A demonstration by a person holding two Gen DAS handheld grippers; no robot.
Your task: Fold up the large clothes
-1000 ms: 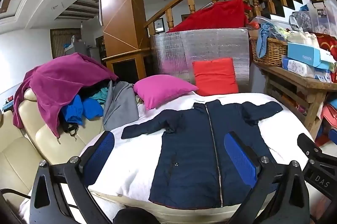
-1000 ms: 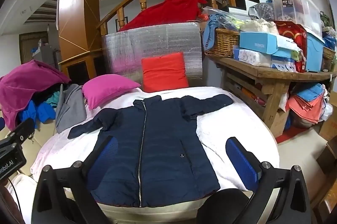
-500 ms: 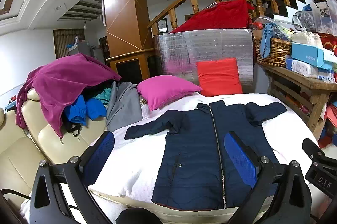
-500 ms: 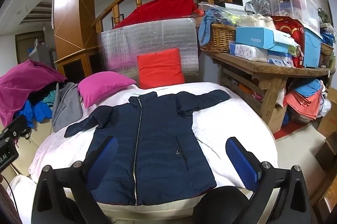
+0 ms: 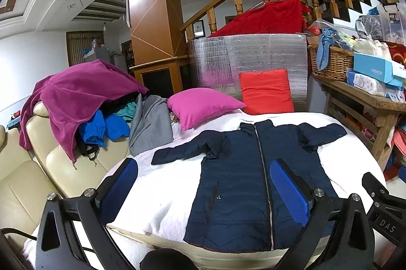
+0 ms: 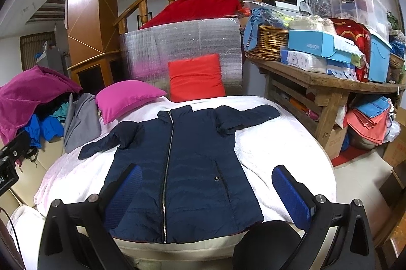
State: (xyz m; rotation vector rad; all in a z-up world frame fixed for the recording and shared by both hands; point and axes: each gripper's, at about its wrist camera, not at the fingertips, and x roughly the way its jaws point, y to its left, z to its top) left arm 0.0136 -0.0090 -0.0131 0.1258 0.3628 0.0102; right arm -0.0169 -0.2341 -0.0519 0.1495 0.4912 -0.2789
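the near hem of the long navy blue quilted jacket (image 5: 243, 178) is partly covered in both views by the black gripper frames, and the left gripper's right blue pad (image 5: 289, 190) hides a part of its front. in the heap of clothes (image 5: 101, 118) on the cream leather sofa (image 5: 58, 168), at 9 o'clock of the left view, the pieces under the magenta fleece (image 5: 76, 92) are hard to tell apart. what is in the clear plastic box (image 6: 355, 3) at 1 o'clock of the right view is not readable.

compared with a second ago, both cameras are pulled a little back and up, so the jacket lies lower and a bit smaller in the views; the jacket itself has not moved.

the woven wicker basket (image 6: 269, 44) on the wooden table (image 6: 330, 82) holds a blue cloth and some bags; i cannot say more of it.

the left gripper (image 5: 203, 191) is wide open and holds nothing; it hovers over the near left part of the jacket. the right gripper (image 6: 205, 191) is also wide open and empty, over the near right part.

the jacket lies flat, zipped, sleeves spread, on the white blanket-covered bed (image 6: 291, 143), with the pink pillow (image 5: 200, 107) at 11 o'clock of it and the red square cushion (image 5: 266, 92) at 12 o'clock.
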